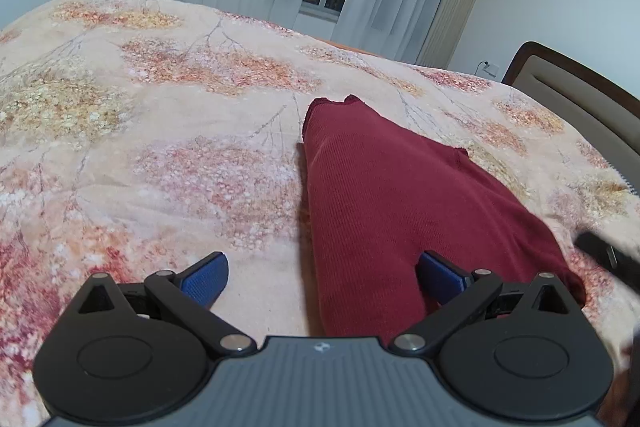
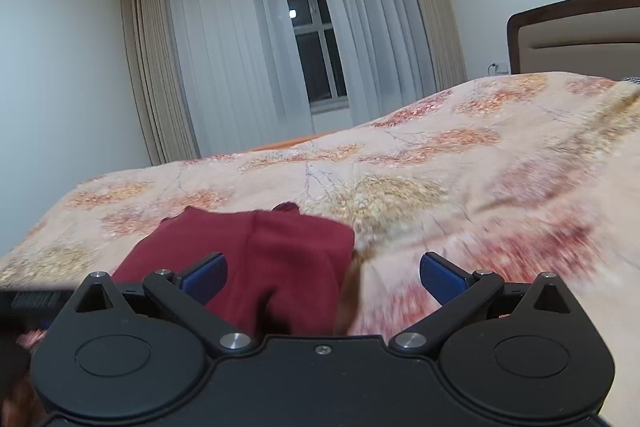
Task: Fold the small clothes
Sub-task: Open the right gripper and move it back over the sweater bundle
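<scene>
Both claws stand wide apart and hold nothing. The left gripper and the right gripper hover over a folded maroon garment on the floral bedspread.

Both wrist cameras are looking low and close across the bed toward the window, sharing the red cloth

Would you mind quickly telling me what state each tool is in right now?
Left tool: open, holding nothing; the red garment lies between its fingers.
Right tool: open wide, holding nothing.
</scene>
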Demonstrator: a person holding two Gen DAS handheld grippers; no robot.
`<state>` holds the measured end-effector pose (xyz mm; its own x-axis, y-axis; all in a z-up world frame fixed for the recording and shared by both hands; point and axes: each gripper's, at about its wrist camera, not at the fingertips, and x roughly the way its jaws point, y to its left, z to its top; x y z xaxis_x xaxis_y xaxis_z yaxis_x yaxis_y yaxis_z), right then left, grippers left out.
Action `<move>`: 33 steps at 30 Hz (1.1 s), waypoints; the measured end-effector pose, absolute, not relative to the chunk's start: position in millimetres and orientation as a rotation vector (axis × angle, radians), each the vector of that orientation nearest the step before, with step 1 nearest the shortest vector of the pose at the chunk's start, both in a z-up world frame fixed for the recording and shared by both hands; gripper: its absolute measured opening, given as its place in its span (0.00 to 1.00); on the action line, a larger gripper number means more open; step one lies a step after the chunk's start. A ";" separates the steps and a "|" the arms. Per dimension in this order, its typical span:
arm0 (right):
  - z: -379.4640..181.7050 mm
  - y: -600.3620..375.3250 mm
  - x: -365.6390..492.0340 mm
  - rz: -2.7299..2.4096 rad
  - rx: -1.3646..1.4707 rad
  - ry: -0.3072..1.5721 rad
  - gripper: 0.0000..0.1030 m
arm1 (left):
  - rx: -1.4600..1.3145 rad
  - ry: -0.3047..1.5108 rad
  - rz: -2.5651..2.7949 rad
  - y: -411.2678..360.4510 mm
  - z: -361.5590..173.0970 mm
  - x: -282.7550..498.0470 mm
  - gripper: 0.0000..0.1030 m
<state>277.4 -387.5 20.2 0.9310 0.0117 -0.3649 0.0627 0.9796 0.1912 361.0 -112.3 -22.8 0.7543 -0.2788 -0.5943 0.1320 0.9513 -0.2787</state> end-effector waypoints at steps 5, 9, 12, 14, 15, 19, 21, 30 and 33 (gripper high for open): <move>9.8 -397.3 338.8 -0.092 0.176 0.458 0.99 | -0.244 0.659 -0.242 -108.9 -30.3 359.7 1.00; -11.0 -403.6 365.8 -0.128 0.164 0.566 0.99 | -0.278 0.648 -0.264 -103.5 -36.3 360.1 1.00; -26.2 -399.8 362.2 -0.134 0.145 0.571 0.99 | -0.274 0.642 -0.268 -104.5 -38.2 359.6 1.00; -30.4 -396.9 359.8 -0.139 0.131 0.559 0.99 | -0.268 0.637 -0.267 -105.0 -38.8 358.7 1.00; -31.3 -396.4 359.1 -0.140 0.130 0.555 0.99 | -0.269 0.637 -0.267 -105.0 -39.0 359.1 1.00; -33.6 -399.7 356.2 -0.133 0.154 0.543 0.99 | -0.269 0.633 -0.268 -104.4 -39.7 359.3 1.00; -33.8 -401.8 355.9 -0.129 0.168 0.542 0.99 | -0.269 0.632 -0.269 -104.5 -39.9 359.0 1.00; -23.5 -412.0 348.3 -0.064 0.239 0.494 0.99 | -0.285 0.617 -0.273 -101.9 -41.8 356.6 1.00; -0.6 -407.6 337.0 -0.035 0.218 0.410 0.99 | -0.294 0.616 -0.275 -100.7 -42.6 356.4 1.00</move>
